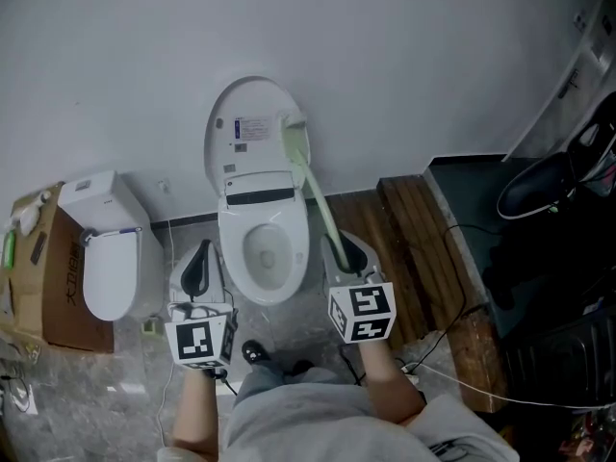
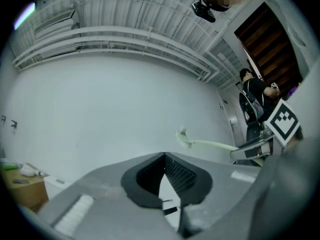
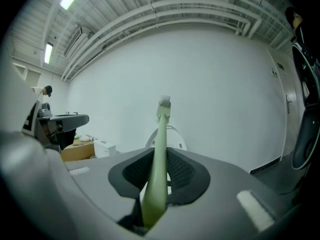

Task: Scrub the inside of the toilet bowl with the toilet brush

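Your brush has a smooth, pale green plastic handle with a slight sheen, and stiff whitish bristles. The toilet looks like glossy white ceramic; its lid is smooth plastic. Your left gripper and right gripper have matt grey plastic shells, and their pads are dark, ribbed and rubbery. The planks are dark, grained wood. The box is brown cardboard. The floor is mottled grey stone, polished. The wall is matt white. Your trousers are grey cloth
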`<action>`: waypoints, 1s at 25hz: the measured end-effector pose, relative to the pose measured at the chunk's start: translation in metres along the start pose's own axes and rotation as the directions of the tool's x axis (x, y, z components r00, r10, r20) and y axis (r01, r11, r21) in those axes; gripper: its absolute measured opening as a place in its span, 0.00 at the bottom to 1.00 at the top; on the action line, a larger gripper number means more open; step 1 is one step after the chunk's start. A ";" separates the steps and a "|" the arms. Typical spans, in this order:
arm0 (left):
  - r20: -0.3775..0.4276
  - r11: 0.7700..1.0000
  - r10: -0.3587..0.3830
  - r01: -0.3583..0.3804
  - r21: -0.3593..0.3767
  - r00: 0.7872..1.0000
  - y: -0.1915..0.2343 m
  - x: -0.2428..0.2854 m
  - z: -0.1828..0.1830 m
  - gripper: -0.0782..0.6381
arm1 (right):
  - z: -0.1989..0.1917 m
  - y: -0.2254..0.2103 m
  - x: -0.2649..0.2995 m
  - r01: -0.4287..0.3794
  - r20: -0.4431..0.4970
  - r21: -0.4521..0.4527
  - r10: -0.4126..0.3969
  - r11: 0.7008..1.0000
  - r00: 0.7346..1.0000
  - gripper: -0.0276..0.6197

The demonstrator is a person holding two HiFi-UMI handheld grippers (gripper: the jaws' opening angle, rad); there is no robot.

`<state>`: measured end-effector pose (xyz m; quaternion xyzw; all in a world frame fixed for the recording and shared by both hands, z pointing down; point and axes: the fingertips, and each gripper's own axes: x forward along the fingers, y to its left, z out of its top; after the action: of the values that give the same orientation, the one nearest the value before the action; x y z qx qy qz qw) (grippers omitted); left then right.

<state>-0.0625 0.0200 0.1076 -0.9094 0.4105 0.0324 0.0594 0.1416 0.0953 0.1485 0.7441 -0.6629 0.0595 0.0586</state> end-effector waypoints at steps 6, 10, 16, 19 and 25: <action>0.014 1.000 0.001 -0.001 0.002 1.000 -0.008 -0.009 0.007 0.11 | 0.005 -0.003 -0.014 0.002 0.026 0.012 -0.002 1.000 1.000 0.16; 0.016 1.000 0.006 -0.006 -0.013 1.000 -0.015 -0.015 0.009 0.11 | 0.004 -0.005 -0.022 0.005 0.040 0.006 -0.006 1.000 0.999 0.16; 0.004 0.999 0.007 -0.007 -0.035 1.000 -0.023 -0.020 0.006 0.11 | 0.004 -0.008 -0.032 0.011 0.060 0.005 -0.011 1.000 0.998 0.16; -0.001 0.999 0.011 -0.011 -0.050 1.000 -0.026 -0.023 0.005 0.11 | 0.005 -0.010 -0.037 0.013 0.068 -0.001 -0.013 1.000 0.998 0.16; -0.015 0.997 0.016 -0.017 -0.074 1.000 -0.031 -0.024 0.004 0.11 | 0.006 -0.012 -0.043 0.014 0.079 0.002 -0.014 1.000 0.997 0.16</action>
<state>-0.0550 0.0588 0.1086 -0.9076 0.4171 0.0416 0.0223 0.1486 0.1379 0.1356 0.7505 -0.6594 0.0300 0.0321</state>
